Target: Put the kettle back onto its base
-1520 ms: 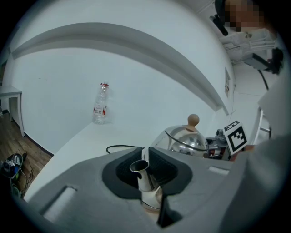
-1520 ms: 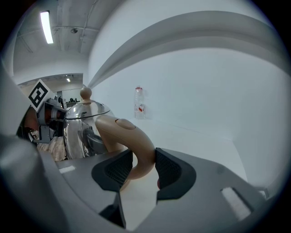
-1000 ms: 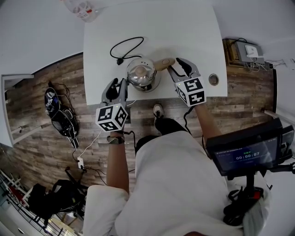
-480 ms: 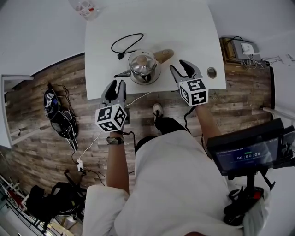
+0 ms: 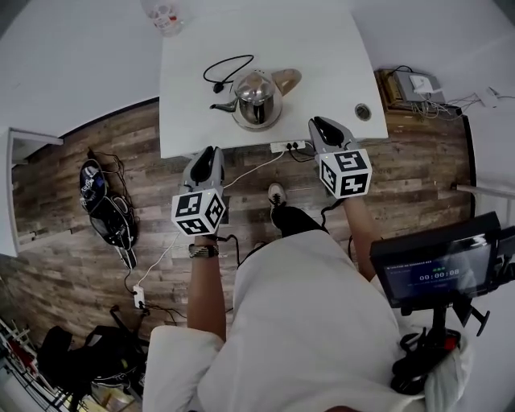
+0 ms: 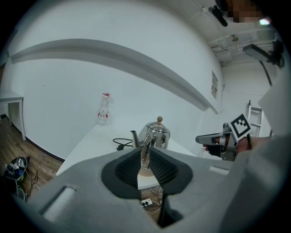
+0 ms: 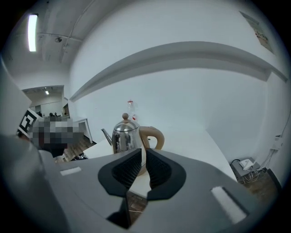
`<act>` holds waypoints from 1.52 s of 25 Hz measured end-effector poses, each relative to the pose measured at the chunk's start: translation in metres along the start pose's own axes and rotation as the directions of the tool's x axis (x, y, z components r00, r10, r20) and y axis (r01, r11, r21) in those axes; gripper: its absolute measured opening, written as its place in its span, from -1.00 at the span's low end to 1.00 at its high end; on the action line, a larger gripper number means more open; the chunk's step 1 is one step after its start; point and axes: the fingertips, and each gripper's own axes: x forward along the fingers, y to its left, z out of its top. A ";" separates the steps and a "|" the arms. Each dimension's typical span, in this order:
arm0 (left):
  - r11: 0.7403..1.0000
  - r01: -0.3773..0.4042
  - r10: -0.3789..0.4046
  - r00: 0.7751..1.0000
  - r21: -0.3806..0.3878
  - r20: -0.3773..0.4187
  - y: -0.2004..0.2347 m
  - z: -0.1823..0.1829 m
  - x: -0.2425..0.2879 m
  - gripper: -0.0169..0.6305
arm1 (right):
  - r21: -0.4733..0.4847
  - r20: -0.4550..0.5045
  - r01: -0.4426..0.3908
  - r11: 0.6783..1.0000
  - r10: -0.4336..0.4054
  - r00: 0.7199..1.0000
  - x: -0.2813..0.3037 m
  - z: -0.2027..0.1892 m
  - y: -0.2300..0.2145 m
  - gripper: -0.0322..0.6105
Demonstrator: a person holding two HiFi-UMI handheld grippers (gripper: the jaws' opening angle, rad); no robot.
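Observation:
The steel kettle with its tan handle stands upright on its round base near the front edge of the white table. Both grippers hang over the wooden floor, short of the table and clear of the kettle. My left gripper is front-left of it and my right gripper front-right. Their jaws are closing, a narrow gap left, with nothing between them. The left gripper view shows the kettle beyond my left gripper. In the right gripper view the kettle stands past my right gripper.
A black cord loops on the table behind the kettle, and a plastic bottle stands at the far edge. A power strip lies under the table's front edge. Bags lie on the floor at left; a screen on a stand is at right.
Both grippers have drawn back from beside the kettle to off the table's front edge. Their jaws have narrowed. The kettle stays on its base.

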 end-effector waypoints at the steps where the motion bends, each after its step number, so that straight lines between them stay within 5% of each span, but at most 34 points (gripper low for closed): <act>1: 1.000 0.005 -0.006 1.000 0.011 0.006 -0.004 -0.001 -0.010 -0.76 | 0.001 0.013 0.008 1.000 -0.008 1.000 -0.012 0.000 0.006 -0.81; 11: 0.983 0.037 -0.047 0.997 0.179 0.053 -0.045 0.004 -0.104 -0.93 | -0.050 0.134 0.059 0.997 -0.051 0.990 -0.128 0.015 0.064 -0.89; 20: 0.879 0.038 -0.138 0.974 0.475 0.178 -0.126 0.066 -0.190 -0.93 | -0.158 0.301 0.109 0.981 -0.057 0.952 -0.250 0.052 0.114 -0.89; 27: 0.852 0.037 -0.199 0.945 0.522 0.258 -0.175 0.093 -0.288 -0.93 | -0.203 0.390 0.156 0.967 -0.067 0.918 -0.351 0.068 0.169 -0.89; 38: 0.836 0.005 -0.204 0.931 0.549 0.302 -0.189 0.092 -0.307 -0.93 | -0.244 0.420 0.138 0.960 -0.024 0.907 -0.370 0.068 0.180 -0.89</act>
